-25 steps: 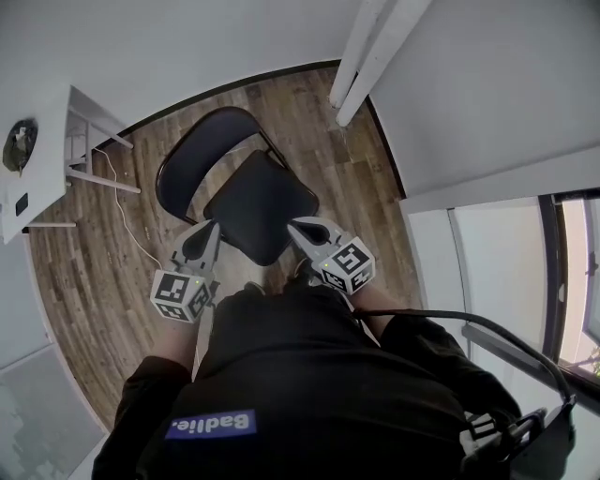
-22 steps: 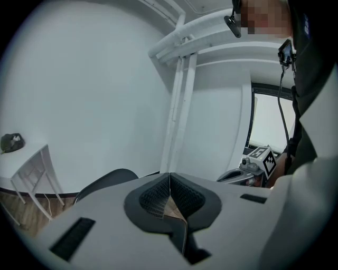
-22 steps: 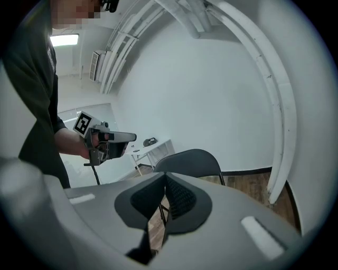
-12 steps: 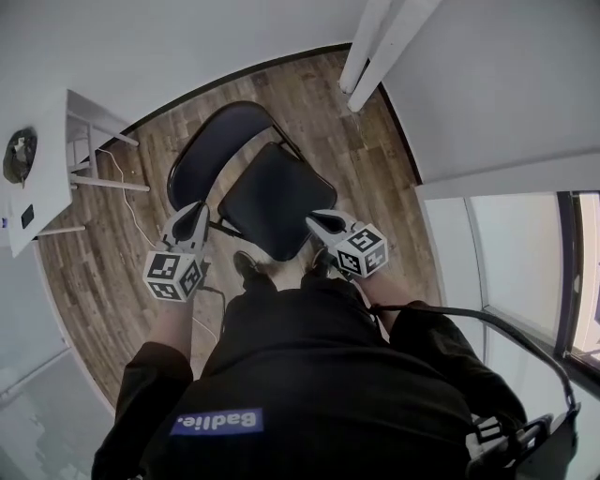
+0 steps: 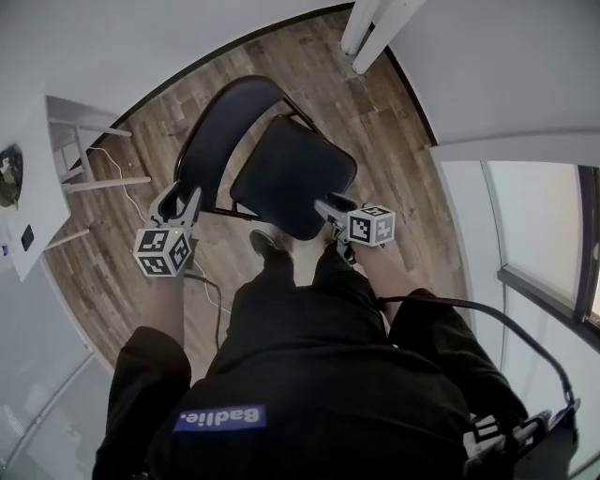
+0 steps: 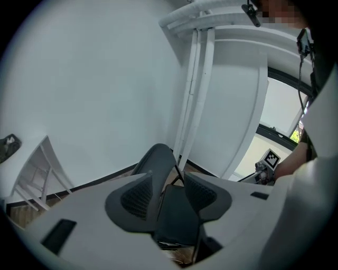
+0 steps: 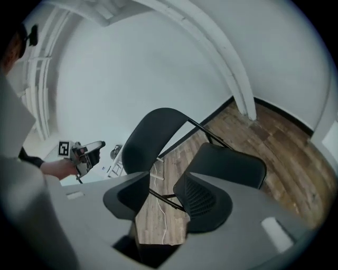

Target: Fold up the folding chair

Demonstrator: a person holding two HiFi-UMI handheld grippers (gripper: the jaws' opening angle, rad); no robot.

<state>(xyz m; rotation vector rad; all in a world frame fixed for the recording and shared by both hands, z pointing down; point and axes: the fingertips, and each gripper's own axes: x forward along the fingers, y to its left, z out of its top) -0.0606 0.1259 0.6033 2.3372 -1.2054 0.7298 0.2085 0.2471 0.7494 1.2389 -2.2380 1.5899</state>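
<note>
Chair's not folded yet. The folding chair [image 5: 293, 178] stands open on the wood floor [image 5: 384, 122] right in front of the person, with the seat flat and the curved backrest [image 5: 220, 131] on the far side, toward the white wall.

The left gripper [image 5: 178, 195] sits off the chair's left side, next to the backrest edge. From the head view I can't tell if it touches the frame, but the left gripper view clears it up. Its 2 fingers [image 6: 134, 198] are spread and have just been opening. The chair shows in the gap between them but farther off, so nothing is pinched.

Same deal on the other side. The right gripper [image 5: 328, 204] hangs by the near right corner of the seat. In the right gripper view its fingers [image 7: 203, 203] are also spread and have just been opening. Only floor, a bit of the chair's frame and a white cable [image 7: 158, 211] show through the gap. The seat [image 7: 227, 163] is clearly apart from them.

Other stuff around: a white counter [image 5: 37, 169] is off to the left with that thin cable trailing across the floor near its legs. A white post [image 5: 370, 28] leans against the wall past the chair.
</note>
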